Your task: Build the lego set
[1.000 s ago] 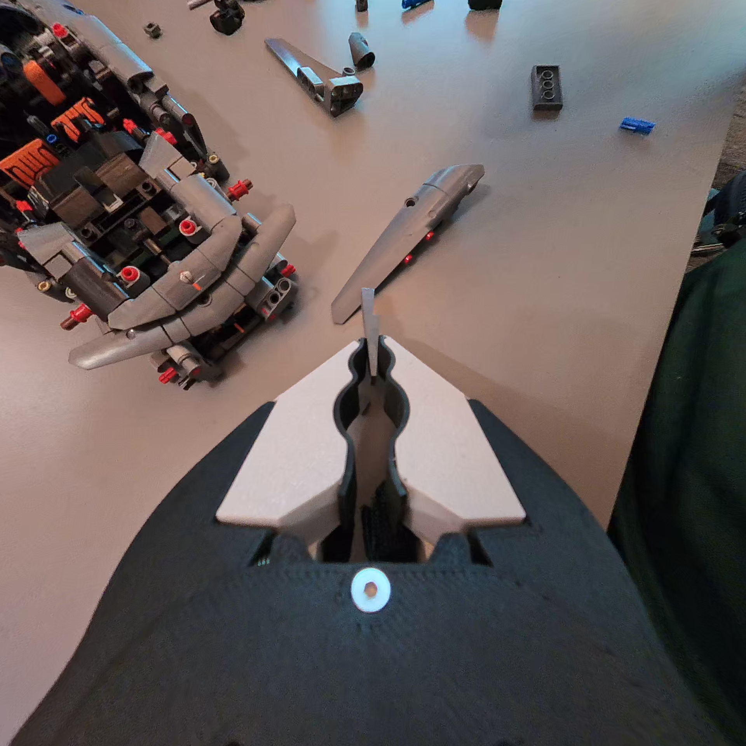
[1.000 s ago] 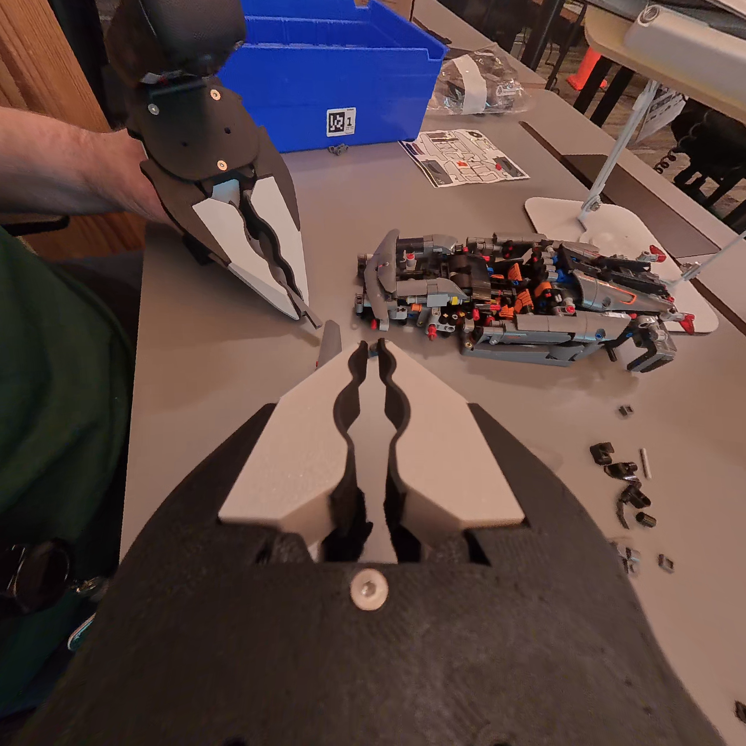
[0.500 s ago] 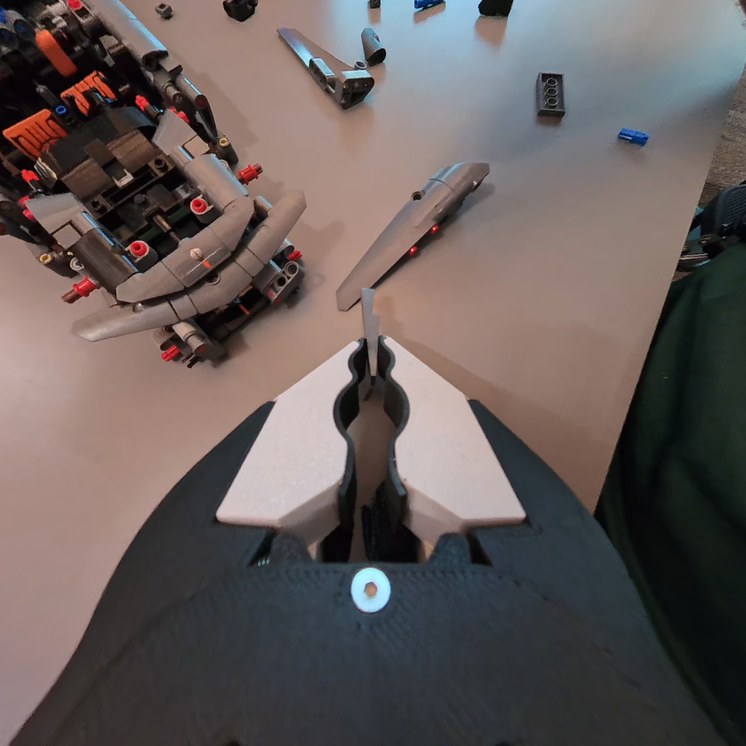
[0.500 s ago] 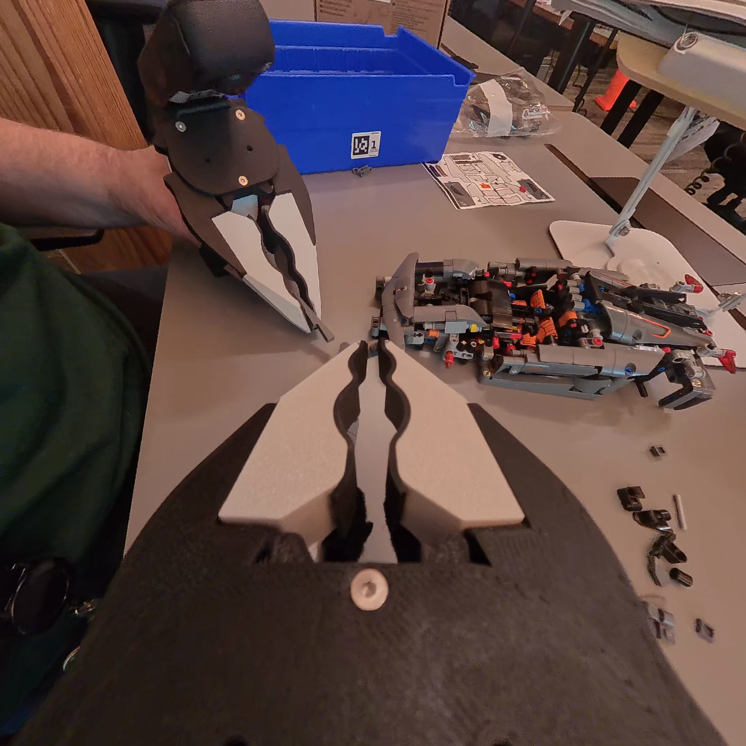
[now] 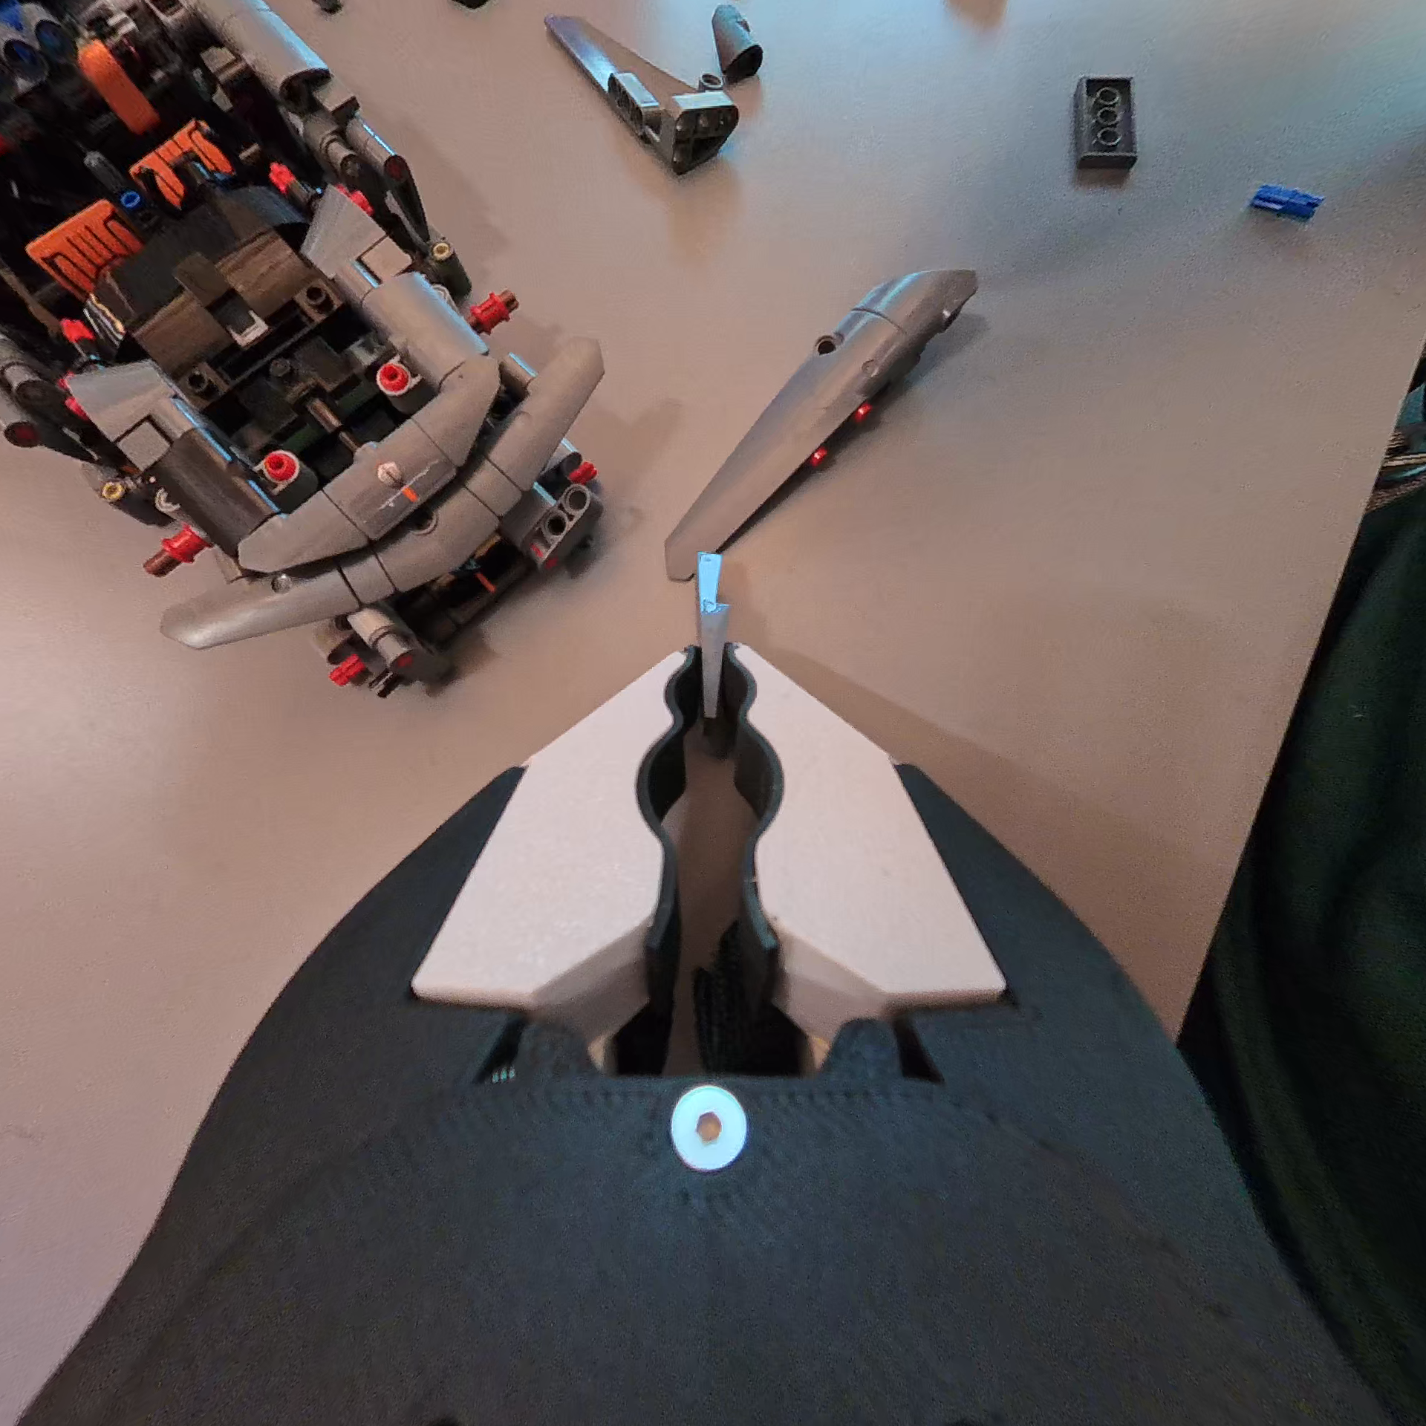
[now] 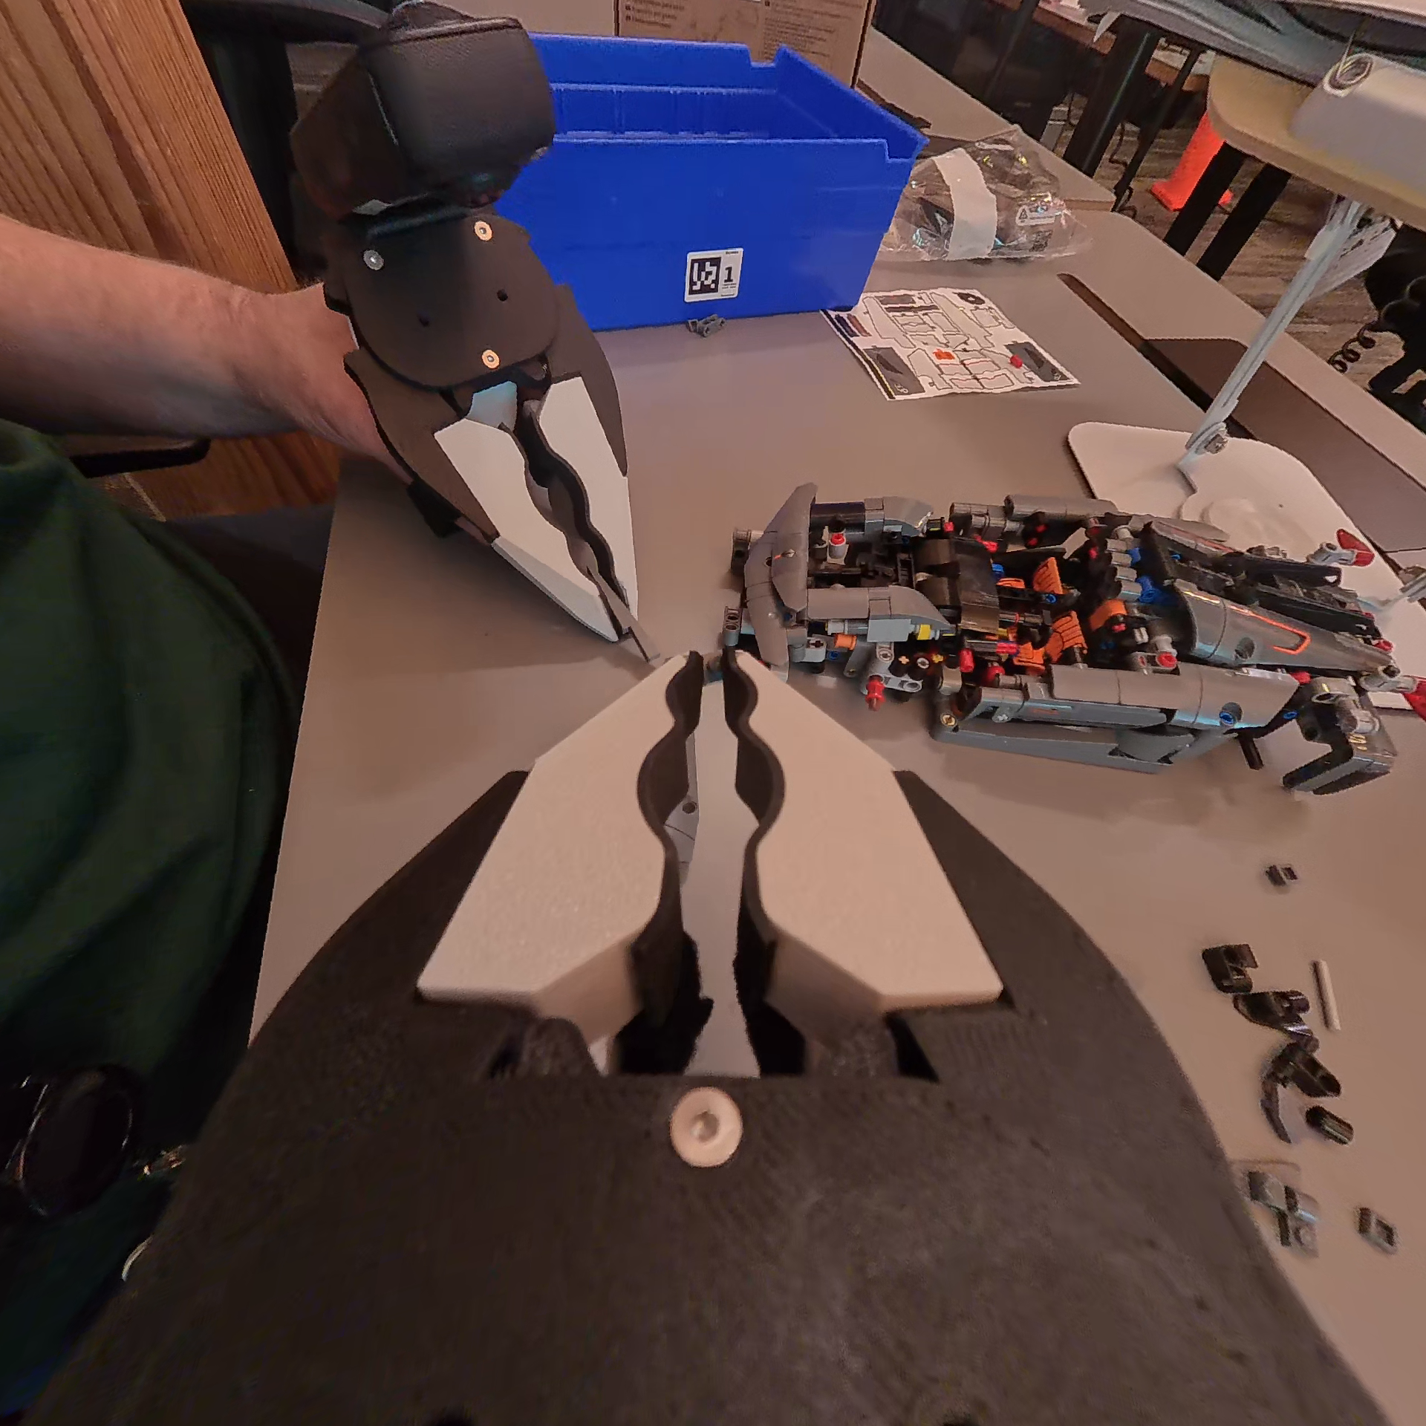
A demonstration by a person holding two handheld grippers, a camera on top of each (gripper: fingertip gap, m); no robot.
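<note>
The left tool (image 5: 711, 656) is pinched closed on a thin grey sliver (image 5: 710, 617) that sticks out past its tips. In the right wrist view it slants down from the upper left, held by a bare forearm (image 6: 154, 347). The right tool (image 6: 714, 656) seems nearly closed, a narrow gap between its fingers.

A smooth grey table (image 6: 772, 432) carries a half-built grey, black and orange brick car (image 6: 1080, 640) at centre, a blue plastic bin (image 6: 694, 177) far left, and small black loose pieces (image 6: 1281, 1034) near right.

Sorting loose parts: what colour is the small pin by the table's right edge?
Blue pin; clearest in left wrist view.
</note>
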